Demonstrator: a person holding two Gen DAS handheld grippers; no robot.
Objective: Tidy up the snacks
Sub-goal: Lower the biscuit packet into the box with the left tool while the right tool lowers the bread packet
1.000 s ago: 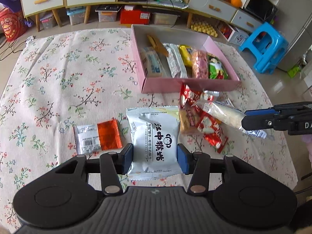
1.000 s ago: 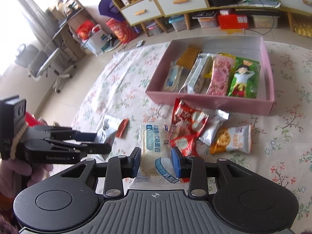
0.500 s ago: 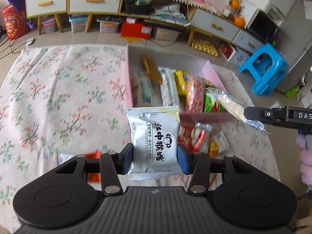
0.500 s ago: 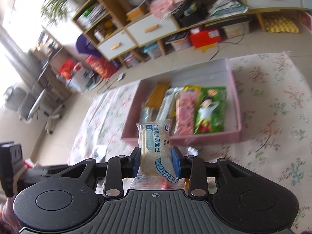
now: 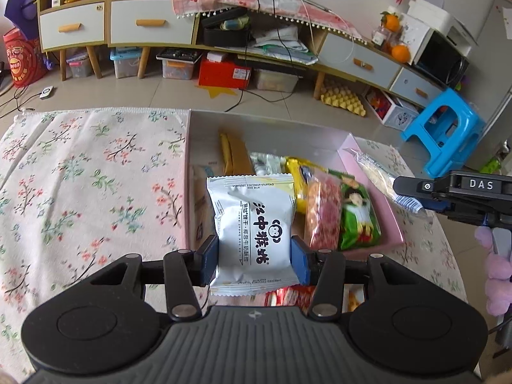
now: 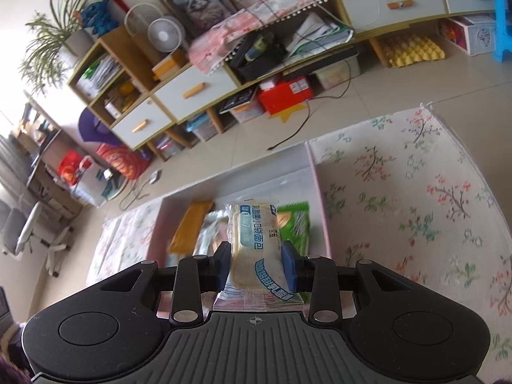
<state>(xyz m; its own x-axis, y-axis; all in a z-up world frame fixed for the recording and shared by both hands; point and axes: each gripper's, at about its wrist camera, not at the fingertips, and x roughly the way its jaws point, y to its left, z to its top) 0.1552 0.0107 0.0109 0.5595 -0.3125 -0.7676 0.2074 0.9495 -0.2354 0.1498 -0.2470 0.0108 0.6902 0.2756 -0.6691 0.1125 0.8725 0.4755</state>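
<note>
Two packets held, one per gripper. Left gripper (image 5: pixel 254 254) clamps a white biscuit packet (image 5: pixel 252 233) with black characters, frame centre, in front of the pink box (image 5: pixel 371 172). Right gripper (image 6: pixel 256 264) pinches a clear bread packet (image 6: pixel 254 240) with blue lettering, lower centre, in front of the box. Left view alone shows the box's contents sharply: yellow, pink-speckled and green packs in a row. Right view blurs them, shows fan (image 6: pixel 164 36) upper left.

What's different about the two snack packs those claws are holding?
The white biscuit packet in the left gripper is opaque, broad and printed in black; the bread packet in the right gripper is clear, narrower, with blue lettering. Both hang gripped by their sides above the pink box.
</note>
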